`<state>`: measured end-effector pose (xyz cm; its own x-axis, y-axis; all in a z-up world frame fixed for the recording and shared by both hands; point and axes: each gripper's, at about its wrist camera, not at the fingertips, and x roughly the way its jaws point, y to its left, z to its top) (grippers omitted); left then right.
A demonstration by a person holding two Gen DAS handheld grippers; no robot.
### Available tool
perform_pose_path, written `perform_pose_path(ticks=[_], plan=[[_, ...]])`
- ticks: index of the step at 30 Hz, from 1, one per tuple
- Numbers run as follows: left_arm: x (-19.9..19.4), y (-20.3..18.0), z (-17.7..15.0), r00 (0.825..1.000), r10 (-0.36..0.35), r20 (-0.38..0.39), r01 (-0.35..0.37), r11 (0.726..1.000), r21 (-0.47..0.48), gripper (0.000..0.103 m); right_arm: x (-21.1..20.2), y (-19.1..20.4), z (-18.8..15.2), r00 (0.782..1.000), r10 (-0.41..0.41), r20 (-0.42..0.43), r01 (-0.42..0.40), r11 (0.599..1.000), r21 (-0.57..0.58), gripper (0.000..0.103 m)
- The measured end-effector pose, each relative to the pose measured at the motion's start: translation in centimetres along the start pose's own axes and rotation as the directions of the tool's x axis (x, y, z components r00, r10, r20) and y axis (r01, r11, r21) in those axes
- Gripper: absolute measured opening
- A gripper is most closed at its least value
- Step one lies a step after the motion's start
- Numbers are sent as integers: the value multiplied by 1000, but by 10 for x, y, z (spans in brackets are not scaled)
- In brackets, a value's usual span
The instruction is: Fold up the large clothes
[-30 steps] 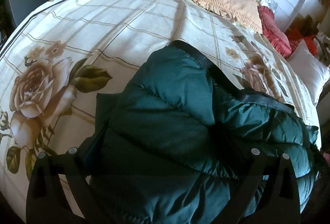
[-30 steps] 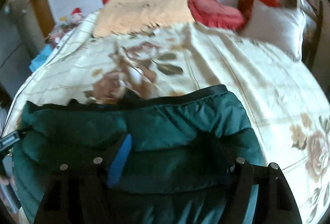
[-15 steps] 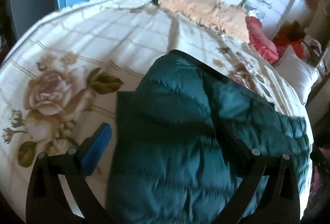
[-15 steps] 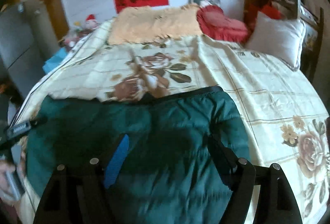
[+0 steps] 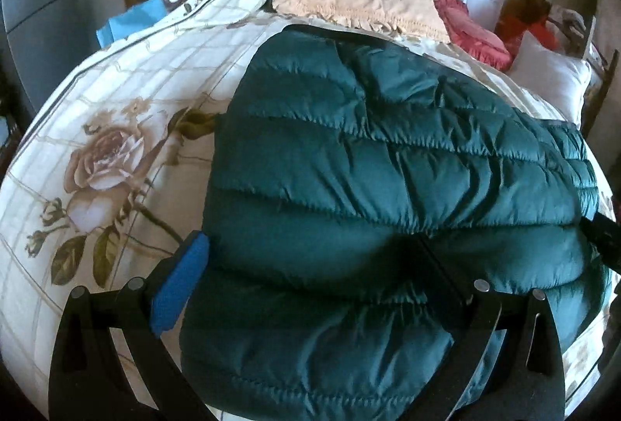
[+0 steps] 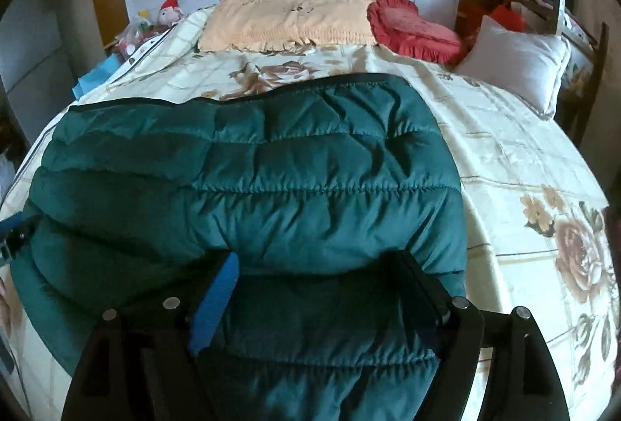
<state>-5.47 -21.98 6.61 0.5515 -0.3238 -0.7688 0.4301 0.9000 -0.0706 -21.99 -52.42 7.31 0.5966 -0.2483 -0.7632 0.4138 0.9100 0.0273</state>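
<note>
Floral bedspread (image 5: 116, 103) covers the bed across both views, with a dark green puffer jacket (image 5: 388, 168) lying folded at centre frame. Low in each frame, left gripper (image 5: 310, 258) and right gripper (image 6: 318, 265) have fingers spread, jacket padding bulging between them

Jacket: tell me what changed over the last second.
The jacket was spread flatter toward the pillows. Both grippers, left and right, stayed open astride its near edge. Bedspread unchanged.
</note>
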Motion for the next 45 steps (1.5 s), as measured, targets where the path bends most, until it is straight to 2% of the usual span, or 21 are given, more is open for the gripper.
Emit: perform_pose_path(ticks=[5, 10, 12, 15, 20, 23, 25, 28, 32, 37, 41, 45], plan=[[-2, 1, -2, 1000, -2, -3, 2, 1000, 0, 102, -42, -10, -7, 998, 49, 24, -50, 997, 51, 78], [-3, 0, -4, 1000, 4, -1, -4, 1000, -6, 102, -73, -14, -31, 998, 36, 45, -38, 998, 50, 78], [-3, -2, -5, 1000, 9, 4, -9, 1000, -5, 102, -73, -16, -41, 999, 23, 34, -25, 999, 45, 78], [-3, -4, -7, 1000, 14, 7, -14, 1000, -5, 102, -52, -17, -53, 999, -29, -30, 30, 999, 17, 78], [-1, -5, -7, 1000, 18, 8, -18, 1000, 1, 102, -27, -22, -63, 998, -16, -59, 18, 999, 35, 81], [-3, -5, -6, 1000, 7, -5, -7, 1000, -6, 102, -36, -27, -61, 998, -3, -63, 7, 998, 62, 81], [-6, -1, -3, 1000, -12, -11, 11, 1000, -19, 102, -51, -28, -60, 1000, -2, -28, 4, 997, 76, 81], [-8, 5, 1, 999, -36, -18, 35, 998, -50, 102, -76, -32, -54, 998, 8, 55, -13, 994, 104, 81], [-11, 7, 6, 999, -44, -9, 43, 996, -79, 102, -83, -31, -40, 997, 27, 73, -36, 991, 128, 82], [-16, 7, 24, 998, -54, 32, 57, 992, -117, 102, -71, -9, -18, 995, 32, 97, -41, 995, 87, 82], [-3, 5, 44, 1000, 1, 22, 1, 993, -116, 102, -49, 3, 6, 994, 45, 104, -54, 994, 90, 82], [26, 13, 61, 997, 55, -49, -61, 987, -146, 102, -21, 10, 30, 995, 10, 97, -17, 997, 79, 82]])
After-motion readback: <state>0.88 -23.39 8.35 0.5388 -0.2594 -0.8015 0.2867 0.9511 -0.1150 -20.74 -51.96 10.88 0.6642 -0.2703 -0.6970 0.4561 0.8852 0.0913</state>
